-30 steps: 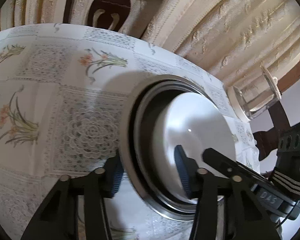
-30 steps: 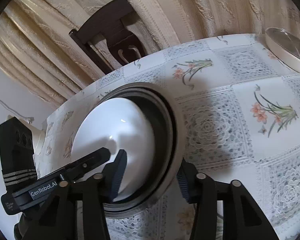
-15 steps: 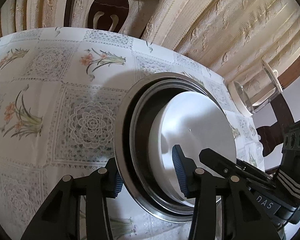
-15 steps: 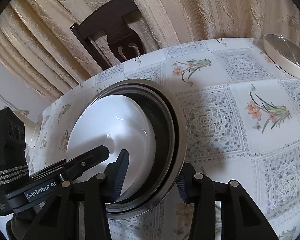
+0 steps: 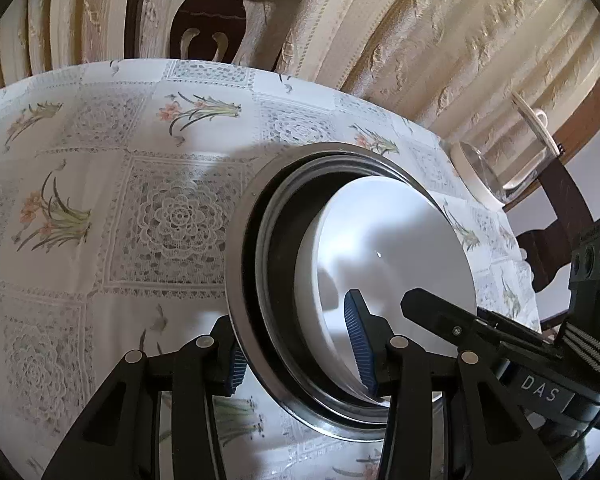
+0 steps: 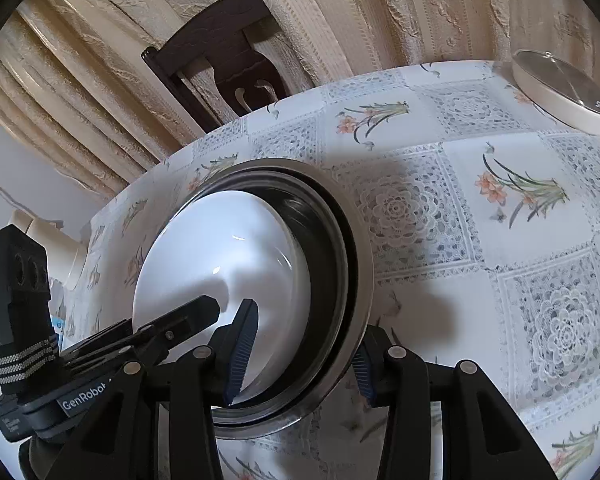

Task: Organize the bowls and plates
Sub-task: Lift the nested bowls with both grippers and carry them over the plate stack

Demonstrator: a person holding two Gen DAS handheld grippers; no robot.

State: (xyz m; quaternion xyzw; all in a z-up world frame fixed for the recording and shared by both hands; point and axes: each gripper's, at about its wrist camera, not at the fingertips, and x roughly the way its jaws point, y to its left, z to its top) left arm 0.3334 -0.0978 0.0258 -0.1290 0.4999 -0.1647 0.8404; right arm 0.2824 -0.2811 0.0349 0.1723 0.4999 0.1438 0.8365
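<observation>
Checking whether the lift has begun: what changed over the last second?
The stacked metal bowls with the white bowl inside shifted slightly toward the chair, gripped on opposite rims by the left gripper and right gripper. Both grips and the glass jar stayed.

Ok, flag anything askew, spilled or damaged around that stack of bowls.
Nothing stands out. The white bowl sits nested in the metal bowl, gripped at opposite rims by the left gripper and right gripper. No spill or crack shows on the tablecloth.
</observation>
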